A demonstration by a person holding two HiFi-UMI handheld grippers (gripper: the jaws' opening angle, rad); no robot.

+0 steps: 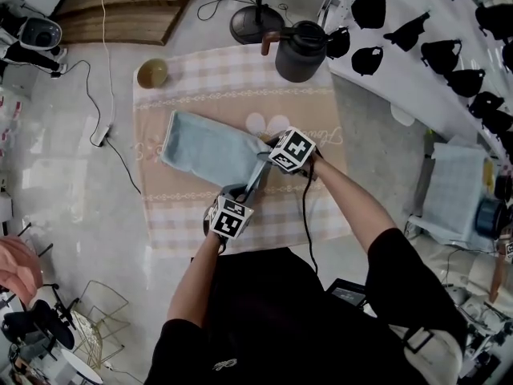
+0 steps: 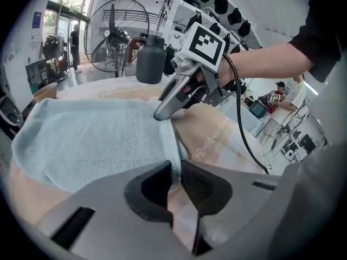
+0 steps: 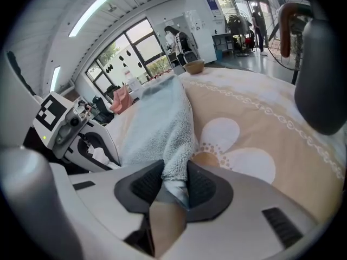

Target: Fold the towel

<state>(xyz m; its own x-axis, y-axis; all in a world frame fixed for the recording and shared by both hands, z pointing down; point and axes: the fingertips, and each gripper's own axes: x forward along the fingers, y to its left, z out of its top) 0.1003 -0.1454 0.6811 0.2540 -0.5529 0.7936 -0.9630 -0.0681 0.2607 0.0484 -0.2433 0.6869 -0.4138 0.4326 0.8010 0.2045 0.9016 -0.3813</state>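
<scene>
- Head view: light blue towel lies flat and slantwise on the pink-and-beige tablecloth, roughly mid-cloth. It is well apart from the dark jug at the far edge and the small bowl at the far-left corner.
- Both my tools sit at the towel's near-right short end. The left gripper is on the nearer corner and the right gripper on the farther one.
- Left gripper view: the left gripper is clenched on the towel's thin hem, which runs straight in between the pads. The towel spreads away to the left, fluffy terry w/ no big wrinkles. The right gripper's tip is down on the same edge further along. A fan stands behind the jug.
- Right gripper view: the right gripper is grasping the towel's corner, pile bunched up thick between the pads. From here the towel rises in a soft ridge. The left gripper shows off to the left.
- Step, I'd say: both corners of this end are pinched, so the grab is done and the fold itself isn't started.
- Next move probably calls for lifting both hands together w/ the edge kept taut. Then carry it over to the far-left end and line up the corners before letting go.
</scene>
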